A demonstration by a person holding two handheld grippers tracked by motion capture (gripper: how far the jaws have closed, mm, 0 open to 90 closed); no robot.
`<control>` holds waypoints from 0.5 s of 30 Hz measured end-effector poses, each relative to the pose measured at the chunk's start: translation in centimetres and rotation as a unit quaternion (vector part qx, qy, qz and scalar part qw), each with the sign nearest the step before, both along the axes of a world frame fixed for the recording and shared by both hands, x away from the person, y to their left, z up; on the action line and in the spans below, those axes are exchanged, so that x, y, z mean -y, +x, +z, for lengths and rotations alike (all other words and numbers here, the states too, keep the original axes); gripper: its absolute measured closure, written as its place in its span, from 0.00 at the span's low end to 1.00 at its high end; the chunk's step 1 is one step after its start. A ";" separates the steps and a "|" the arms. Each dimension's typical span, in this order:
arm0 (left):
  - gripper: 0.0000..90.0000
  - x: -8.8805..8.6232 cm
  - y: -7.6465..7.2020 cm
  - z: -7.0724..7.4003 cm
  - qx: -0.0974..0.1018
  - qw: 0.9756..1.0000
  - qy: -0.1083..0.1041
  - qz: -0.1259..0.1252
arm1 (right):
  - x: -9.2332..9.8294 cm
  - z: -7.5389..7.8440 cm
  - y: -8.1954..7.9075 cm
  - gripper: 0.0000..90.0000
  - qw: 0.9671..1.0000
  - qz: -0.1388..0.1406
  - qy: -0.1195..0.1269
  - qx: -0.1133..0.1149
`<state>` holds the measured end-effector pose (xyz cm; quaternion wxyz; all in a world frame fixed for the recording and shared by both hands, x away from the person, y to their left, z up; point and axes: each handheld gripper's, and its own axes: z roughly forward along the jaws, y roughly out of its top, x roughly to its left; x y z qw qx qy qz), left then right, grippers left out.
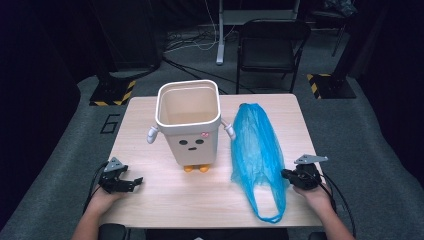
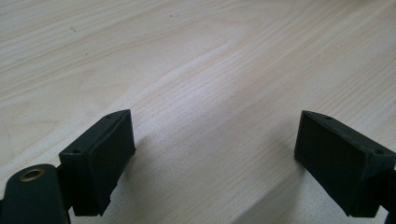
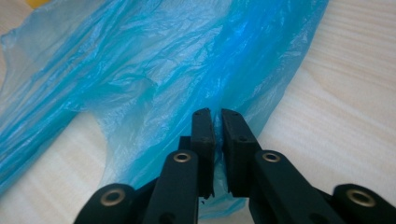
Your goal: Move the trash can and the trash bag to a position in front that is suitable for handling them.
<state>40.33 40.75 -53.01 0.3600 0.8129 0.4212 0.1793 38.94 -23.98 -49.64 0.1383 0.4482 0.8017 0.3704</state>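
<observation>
- The left gripper [image 1: 131, 183] rests near the front left corner of the tabletop [image 1: 165, 200]. Its jaws stand wide apart with nothing between them; in the left gripper view there is bare wood between the two black pads [image 2: 100, 161]. I judge that it waits here, out of the way, until a second grip is needed.
- The white bin [image 1: 189, 120], which has a small face, little arms and orange feet, stands upright near the middle of the tabletop, a little toward the left and the far edge. Its mouth is open upward and the inside looks empty. This placing probably leaves it ready to receive a liner.
- The blue plastic bag [image 1: 256, 145] lies flat and long just beside the bin on the right. It runs from near the far edge to the front edge, where one handle loop [image 1: 266, 212] reaches the border of the wood.
- The right gripper [image 1: 285, 174] is at the right side of the bag, toward the front right corner. In the right gripper view its jaws are almost together, with a thin fold of the blue film pinched between the pads [image 3: 204, 135]. The edge seems the best place to take it, because the flat middle gives nothing to grasp.
</observation>
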 end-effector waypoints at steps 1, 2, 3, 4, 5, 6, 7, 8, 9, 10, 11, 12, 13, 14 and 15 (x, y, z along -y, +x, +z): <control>0.13 0.0 0.0 0.0 0.000 1.000 0.001 0.000 | 0.1 0.1 -0.3 0.89 1.000 -0.001 0.004 -0.001; 0.13 0.0 0.0 0.0 0.000 1.000 0.001 0.000 | 0.1 0.1 -0.3 0.89 1.000 -0.001 0.004 -0.001; 0.13 0.0 0.0 0.0 0.000 1.000 0.001 0.000 | 0.2 0.2 -0.6 0.85 1.000 0.000 0.007 0.003; 0.13 0.0 0.0 0.0 0.000 1.000 0.001 0.000 | 0.3 0.6 -0.9 0.74 1.000 -0.006 0.010 0.010; 0.13 0.0 0.0 0.0 0.000 1.000 0.001 0.000 | 0.2 0.8 -0.9 0.68 1.000 -0.012 0.010 0.016; 0.13 0.0 0.0 0.0 0.000 1.000 0.001 0.000 | 0.2 1.1 -0.8 0.62 1.000 -0.015 0.009 0.023; 0.13 0.0 0.0 0.0 0.000 1.000 0.001 0.000 | 0.0 1.4 -0.7 0.59 0.999 -0.018 0.010 0.029; 0.13 0.0 0.0 0.0 0.000 1.000 0.001 0.000 | -0.1 1.7 -0.4 0.55 0.999 -0.018 0.013 0.035; 0.13 0.0 0.0 0.0 0.000 1.000 0.001 0.000 | -0.1 1.7 -0.4 0.55 0.999 -0.018 0.013 0.035; 0.13 0.0 0.0 0.0 0.000 1.000 0.001 0.000 | -0.6 2.1 0.4 0.47 0.999 -0.016 0.020 0.044; 0.13 0.0 0.0 0.0 0.000 1.000 0.001 0.000 | -0.6 2.1 0.4 0.47 0.999 -0.016 0.020 0.044; 0.13 0.0 0.0 0.0 0.000 1.000 0.000 0.000 | -1.4 2.3 1.3 0.43 0.999 -0.011 0.020 0.049; 0.13 0.0 0.0 0.0 0.000 1.000 0.001 0.000 | -1.8 2.3 1.7 0.41 0.998 -0.008 0.018 0.051; 0.13 0.0 0.0 0.0 0.000 1.000 0.000 0.000 | -2.3 2.3 2.2 0.40 0.998 -0.005 0.016 0.055; 0.13 0.0 0.0 0.0 0.000 1.000 0.001 0.000 | -2.8 2.3 2.6 0.38 0.998 -0.001 0.015 0.055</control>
